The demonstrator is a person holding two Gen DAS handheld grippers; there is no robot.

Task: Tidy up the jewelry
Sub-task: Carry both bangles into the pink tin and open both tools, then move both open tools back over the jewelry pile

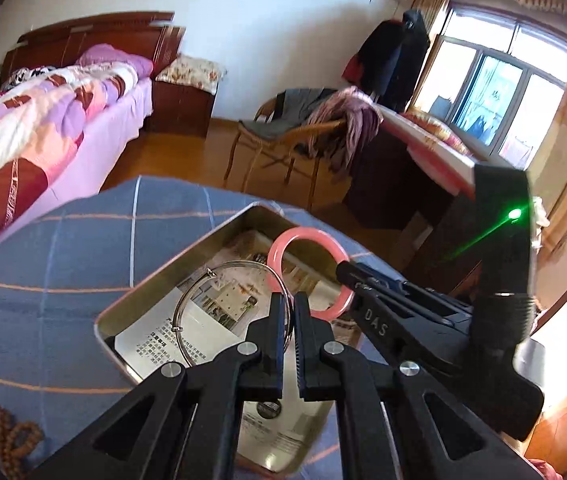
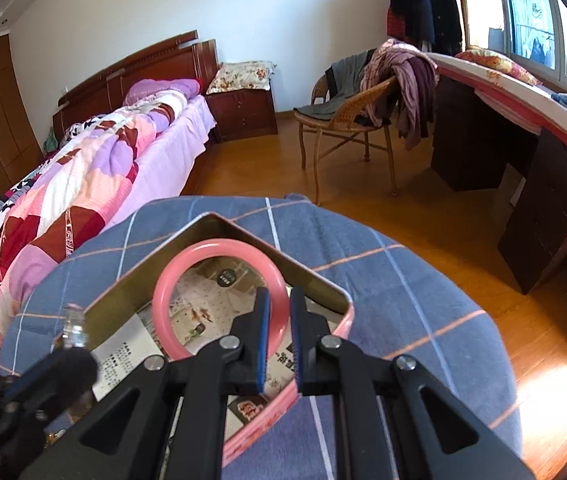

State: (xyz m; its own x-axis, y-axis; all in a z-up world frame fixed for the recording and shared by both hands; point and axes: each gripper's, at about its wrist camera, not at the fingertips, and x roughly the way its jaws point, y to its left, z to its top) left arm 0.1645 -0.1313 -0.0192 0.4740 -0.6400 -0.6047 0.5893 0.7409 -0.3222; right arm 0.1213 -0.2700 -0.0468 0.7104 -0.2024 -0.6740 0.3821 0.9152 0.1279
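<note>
An open metal tin (image 1: 103, 322) lined with printed paper sits on a blue checked cloth. My left gripper (image 1: 288, 300) is shut on a thin silver bangle (image 1: 187, 300) and holds it over the tin. My right gripper (image 2: 280, 294) is shut on a pink bangle (image 2: 171, 276), held upright above the tin (image 2: 123, 300). In the left wrist view the pink bangle (image 1: 279, 246) hangs just beyond my left fingertips, with the right gripper (image 1: 347, 276) coming in from the right. A brown bead string (image 1: 7, 436) lies on the cloth at the lower left.
The blue checked cloth (image 2: 403, 300) covers a rounded table. A bed (image 2: 95, 176) stands to the left, a wicker chair with clothes (image 2: 359, 120) and a dark desk (image 2: 523, 184) beyond on the wooden floor.
</note>
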